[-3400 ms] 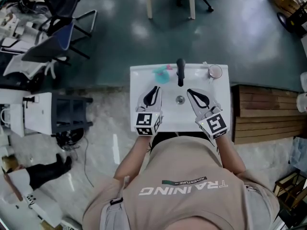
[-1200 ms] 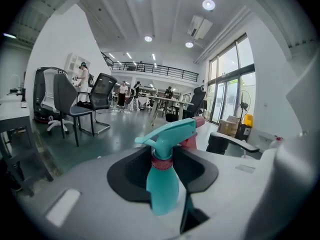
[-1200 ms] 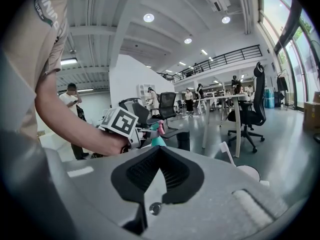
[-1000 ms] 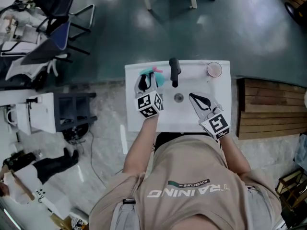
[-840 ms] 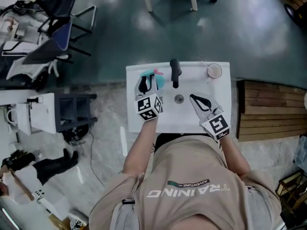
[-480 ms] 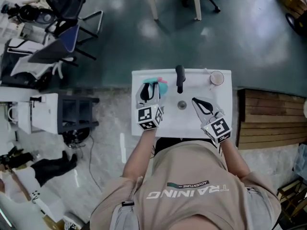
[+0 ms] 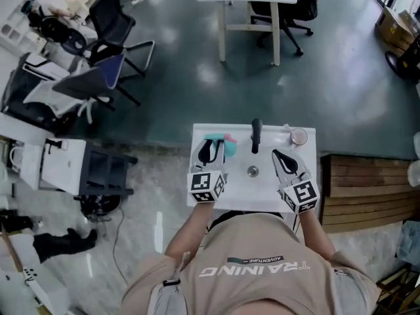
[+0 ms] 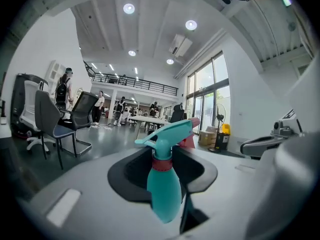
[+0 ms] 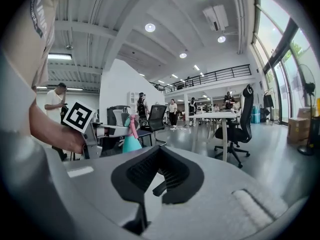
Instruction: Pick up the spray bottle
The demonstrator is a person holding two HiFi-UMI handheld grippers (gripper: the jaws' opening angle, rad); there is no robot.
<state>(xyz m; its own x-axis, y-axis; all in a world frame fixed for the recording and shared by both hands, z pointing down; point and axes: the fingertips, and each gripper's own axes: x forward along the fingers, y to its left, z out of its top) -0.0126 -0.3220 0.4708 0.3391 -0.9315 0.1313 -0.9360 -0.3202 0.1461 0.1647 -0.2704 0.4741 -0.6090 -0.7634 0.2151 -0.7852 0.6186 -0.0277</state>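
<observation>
Teal spray bottle (image 8: 164,194) gripped in left claw (image 7: 211,149) over white sink (image 7: 262,190); right claw (image 9: 159,173) parted, empty.

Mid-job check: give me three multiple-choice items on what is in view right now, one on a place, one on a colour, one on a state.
1. Where does the cup stand on the sink?
A. Far right corner, right of the faucet
B. Near left corner
C. Over the drain

2. What colour is the body of the spray bottle?
A. Yellow
B. Teal
C. Black

3. What state is the right gripper in?
A. Shut on the cup
B. Shut on the faucet
C. Open, nothing between its jaws

Answers:
1 A: the head view shows it at the far right, beside the faucet.
2 B: the left gripper view shows a teal body held in the left gripper.
3 C: the right gripper view shows the jaws apart and bare.
</observation>
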